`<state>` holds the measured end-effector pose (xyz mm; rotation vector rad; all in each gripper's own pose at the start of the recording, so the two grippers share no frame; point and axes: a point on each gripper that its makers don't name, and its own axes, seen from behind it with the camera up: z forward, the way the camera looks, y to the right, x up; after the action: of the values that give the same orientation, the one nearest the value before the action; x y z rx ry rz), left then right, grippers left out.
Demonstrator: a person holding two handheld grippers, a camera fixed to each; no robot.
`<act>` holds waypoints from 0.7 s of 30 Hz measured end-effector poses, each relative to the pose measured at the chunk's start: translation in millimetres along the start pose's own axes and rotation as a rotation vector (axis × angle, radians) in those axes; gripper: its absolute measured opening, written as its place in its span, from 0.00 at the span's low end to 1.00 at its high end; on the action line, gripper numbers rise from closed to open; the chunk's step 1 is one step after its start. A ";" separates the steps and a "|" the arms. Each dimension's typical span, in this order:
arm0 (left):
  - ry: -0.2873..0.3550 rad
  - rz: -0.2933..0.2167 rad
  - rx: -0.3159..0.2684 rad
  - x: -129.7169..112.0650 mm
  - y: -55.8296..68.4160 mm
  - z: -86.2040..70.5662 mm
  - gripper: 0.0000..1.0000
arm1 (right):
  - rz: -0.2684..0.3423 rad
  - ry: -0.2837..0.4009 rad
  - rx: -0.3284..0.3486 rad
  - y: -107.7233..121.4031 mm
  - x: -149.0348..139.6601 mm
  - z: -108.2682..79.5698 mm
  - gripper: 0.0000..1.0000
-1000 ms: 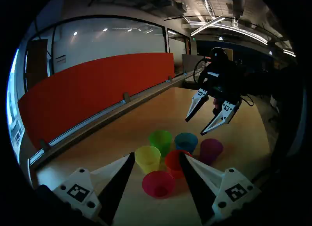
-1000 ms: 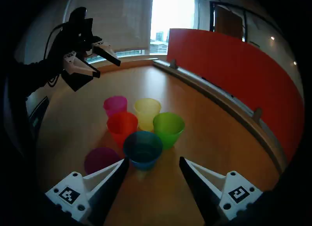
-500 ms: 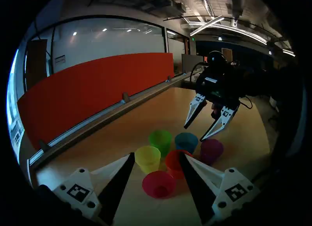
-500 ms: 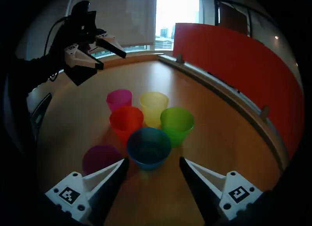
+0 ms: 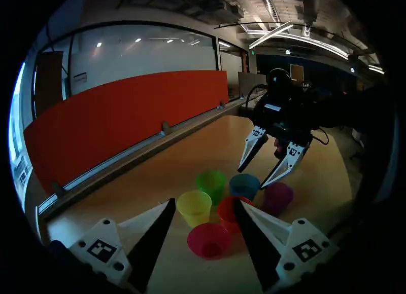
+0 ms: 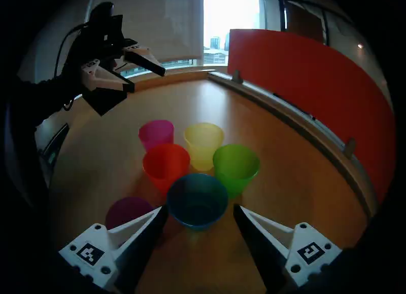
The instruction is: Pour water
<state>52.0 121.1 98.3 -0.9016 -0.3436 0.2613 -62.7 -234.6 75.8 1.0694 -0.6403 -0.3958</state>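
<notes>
- Now, right gripper [image 6: 199, 209]: fingers apart, with the blue cup [image 6: 197, 200] at lower centre, between their tips.
- Left gripper [image 5: 204, 201]: fingers apart, with the pink cup [image 5: 209, 241] between them, low in frame.
- Both cups stand on the counter [image 6: 284, 182].

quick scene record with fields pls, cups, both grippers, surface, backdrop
surface: wooden table
cups: six, upright, clustered: blue plastic cup, red plastic cup, green plastic cup, yellow plastic cup, pink plastic cup, purple plastic cup
right gripper: open, fingers either side of the blue plastic cup, not closed on it
left gripper: open, in the air beyond the pink plastic cup
backdrop: red partition panel along the table edge
</notes>
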 end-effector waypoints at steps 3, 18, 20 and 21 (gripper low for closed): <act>0.001 0.001 0.000 -0.2 -0.2 -0.2 0.84 | 0.004 0.001 0.005 -1.5 1.7 2.5 1.00; 0.001 0.005 0.001 -2.2 -0.5 -0.6 0.84 | 0.015 -0.033 0.026 -5.5 6.4 11.6 1.00; 0.002 0.006 0.002 -1.6 -0.7 -1.0 0.84 | 0.018 -0.043 0.027 -5.4 6.3 12.2 1.00; 0.002 0.006 0.003 -1.3 -0.8 -1.1 0.84 | 0.019 -0.048 0.027 -5.4 6.2 12.5 1.00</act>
<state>51.3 119.4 98.1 -0.9005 -0.3381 0.2665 -66.2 -249.1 76.9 1.0819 -0.6995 -0.3979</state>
